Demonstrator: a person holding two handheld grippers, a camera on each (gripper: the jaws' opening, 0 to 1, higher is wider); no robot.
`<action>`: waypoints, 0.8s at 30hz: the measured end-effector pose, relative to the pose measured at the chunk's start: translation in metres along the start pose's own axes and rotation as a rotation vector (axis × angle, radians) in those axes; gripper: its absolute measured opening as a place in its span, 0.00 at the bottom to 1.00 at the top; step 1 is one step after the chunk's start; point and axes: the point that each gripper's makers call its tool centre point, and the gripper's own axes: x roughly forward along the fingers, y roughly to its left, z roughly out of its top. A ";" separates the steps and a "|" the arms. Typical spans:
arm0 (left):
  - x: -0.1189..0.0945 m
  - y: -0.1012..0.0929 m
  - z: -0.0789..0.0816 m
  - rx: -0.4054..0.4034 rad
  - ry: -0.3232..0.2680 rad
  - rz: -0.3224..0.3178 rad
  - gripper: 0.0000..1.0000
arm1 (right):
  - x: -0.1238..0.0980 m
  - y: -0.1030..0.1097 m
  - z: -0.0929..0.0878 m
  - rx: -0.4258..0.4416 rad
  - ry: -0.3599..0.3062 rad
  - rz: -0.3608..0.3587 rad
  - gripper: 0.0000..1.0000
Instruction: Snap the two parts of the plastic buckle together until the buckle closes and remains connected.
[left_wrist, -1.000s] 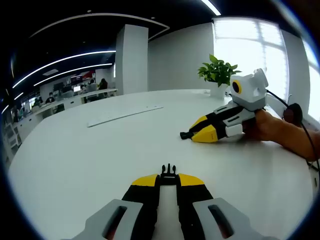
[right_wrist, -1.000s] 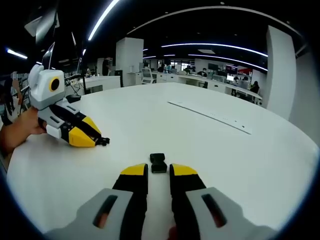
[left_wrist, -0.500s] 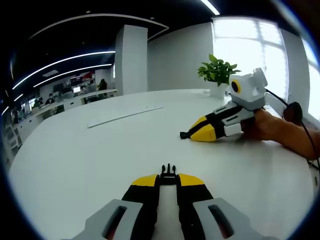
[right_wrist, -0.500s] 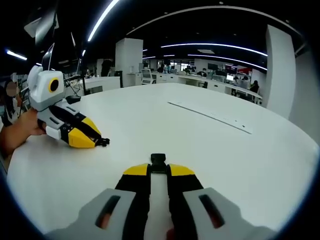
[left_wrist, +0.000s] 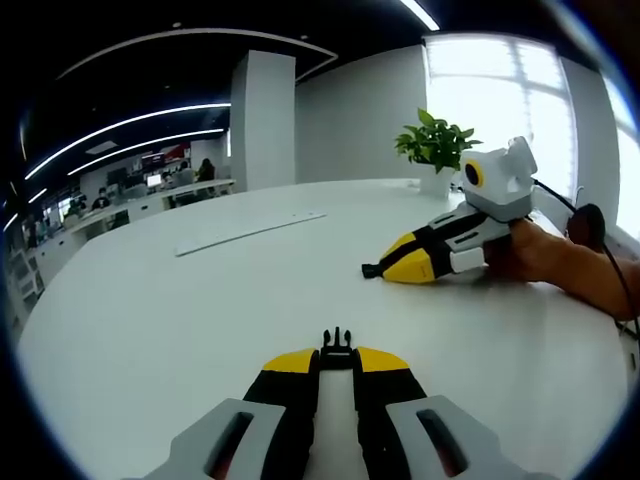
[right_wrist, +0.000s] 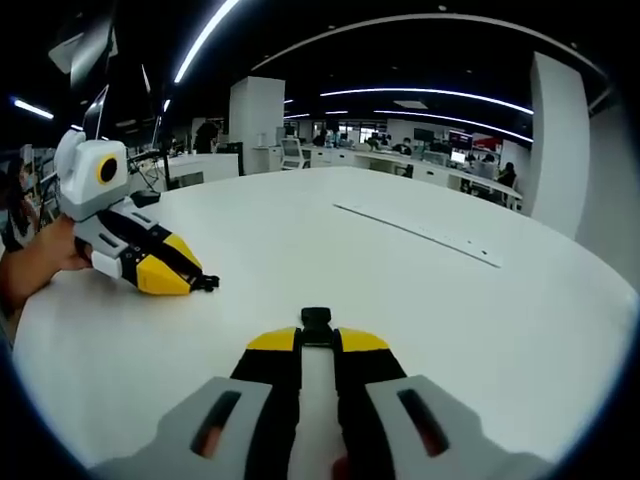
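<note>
Presently held, item one: pronged buckle half (left_wrist: 337, 345), black, pinched at the tip of the left gripper (left_wrist: 337, 362), fingers nearly shut on it, prongs pointing forward, low over the white surface (left_wrist: 200, 310).

Item two: socket buckle half (right_wrist: 316, 324), black, clamped at the tip of the right gripper (right_wrist: 317, 343), fingers likewise nearly shut on it.

Position: both grippers low over the surface, well apart, tips angled toward each other.

Risks, judged: each half is held only by its rear end, so a push off-axis may twist it in the fingers or pop it loose; misaligned prongs would jam at the socket mouth rather than latch; a half-seated buckle could part on release.

Other: long flat strip (left_wrist: 250, 231); potted plant (left_wrist: 436, 148).

Markings: no legible brand, label or writing.
</note>
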 end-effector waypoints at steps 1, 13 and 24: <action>0.000 0.000 0.000 -0.001 0.000 0.000 0.12 | 0.000 0.000 0.000 -0.001 0.000 0.001 0.13; -0.001 0.000 -0.001 -0.026 -0.021 -0.010 0.12 | -0.002 0.003 -0.001 -0.017 -0.006 -0.019 0.13; -0.002 0.003 -0.002 -0.014 -0.030 -0.013 0.14 | -0.005 0.006 -0.002 -0.008 -0.008 -0.022 0.15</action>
